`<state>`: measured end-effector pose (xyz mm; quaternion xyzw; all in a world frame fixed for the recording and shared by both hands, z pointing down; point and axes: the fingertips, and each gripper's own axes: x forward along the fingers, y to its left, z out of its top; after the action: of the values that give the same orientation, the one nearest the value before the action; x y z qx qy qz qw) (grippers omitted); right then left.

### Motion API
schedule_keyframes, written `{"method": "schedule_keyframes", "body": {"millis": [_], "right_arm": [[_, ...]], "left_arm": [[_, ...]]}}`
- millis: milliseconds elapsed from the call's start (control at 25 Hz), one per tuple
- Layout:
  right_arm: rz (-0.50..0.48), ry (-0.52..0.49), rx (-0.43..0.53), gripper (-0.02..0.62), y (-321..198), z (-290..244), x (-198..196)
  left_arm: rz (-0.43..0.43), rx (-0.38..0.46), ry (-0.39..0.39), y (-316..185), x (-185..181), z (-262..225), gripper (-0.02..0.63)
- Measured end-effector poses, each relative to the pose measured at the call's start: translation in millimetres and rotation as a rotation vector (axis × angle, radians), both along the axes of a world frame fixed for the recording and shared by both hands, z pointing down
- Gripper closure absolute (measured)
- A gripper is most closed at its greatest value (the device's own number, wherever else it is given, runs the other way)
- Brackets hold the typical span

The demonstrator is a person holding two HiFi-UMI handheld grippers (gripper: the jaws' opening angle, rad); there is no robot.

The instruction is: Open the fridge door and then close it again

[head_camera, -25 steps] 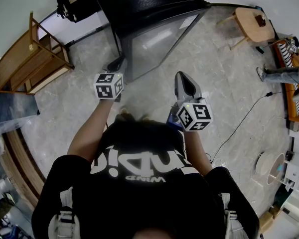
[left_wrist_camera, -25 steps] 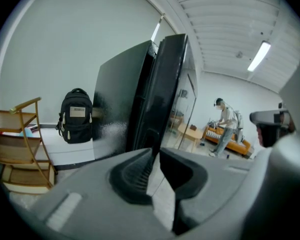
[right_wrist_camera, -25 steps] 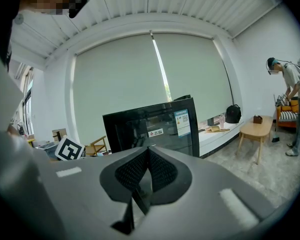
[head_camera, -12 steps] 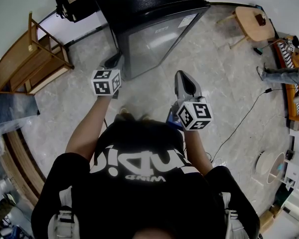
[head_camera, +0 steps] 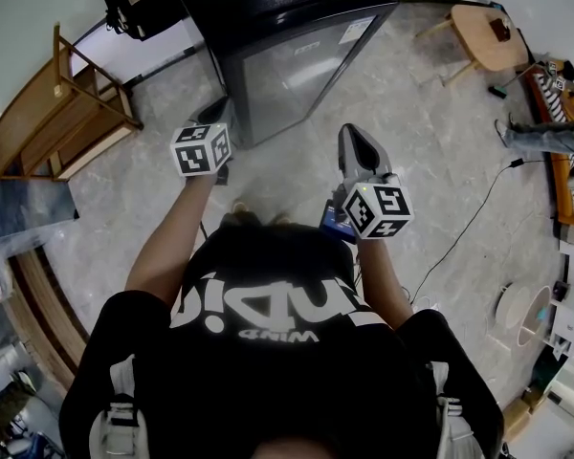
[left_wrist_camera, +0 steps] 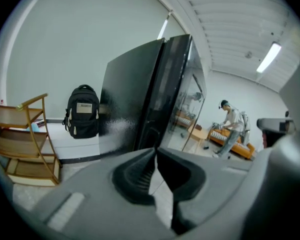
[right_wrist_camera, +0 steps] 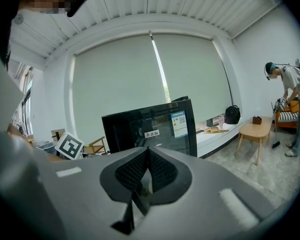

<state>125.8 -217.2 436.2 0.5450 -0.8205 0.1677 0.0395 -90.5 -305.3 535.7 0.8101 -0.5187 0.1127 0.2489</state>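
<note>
1. Head view puts the left gripper (head_camera: 213, 115) just beside the near left corner of the fridge (head_camera: 268, 8). The right gripper (head_camera: 354, 134) hangs back, apart from it.
2. The left jaws have just been closing and now meet at their tips with nothing between them. The right jaws are likewise together and empty.
3. The fridge stands on the floor straight ahead of the person. It is upright with its long axis vertical, and its glass door (head_camera: 292, 70) faces the person, shut flush.
4. The step in hand looks like the approach to opening, as the door is not yet moved. The next move calls for catching the door's dark left edge and pulling it outward in an arc.
5. Farther off, a backpack (head_camera: 139, 3) sits beside the fridge and a wooden shelf rack (head_camera: 57, 103) stands to the left.
</note>
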Motion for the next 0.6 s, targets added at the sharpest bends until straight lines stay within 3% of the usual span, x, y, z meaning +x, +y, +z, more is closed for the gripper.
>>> {"method": "schedule_keyframes", "body": {"millis": [240,600], "right_arm": [[0.019,-0.010,0.015,0.597,4,-5,12],[-0.010,-0.019,0.039,0.597,19,-13,13]], "left_arm": [[0.012,0.021,0.036,19,-3,-20,0.604],[0.098,0.136,0.045,56,6,-78,0.604]]}}
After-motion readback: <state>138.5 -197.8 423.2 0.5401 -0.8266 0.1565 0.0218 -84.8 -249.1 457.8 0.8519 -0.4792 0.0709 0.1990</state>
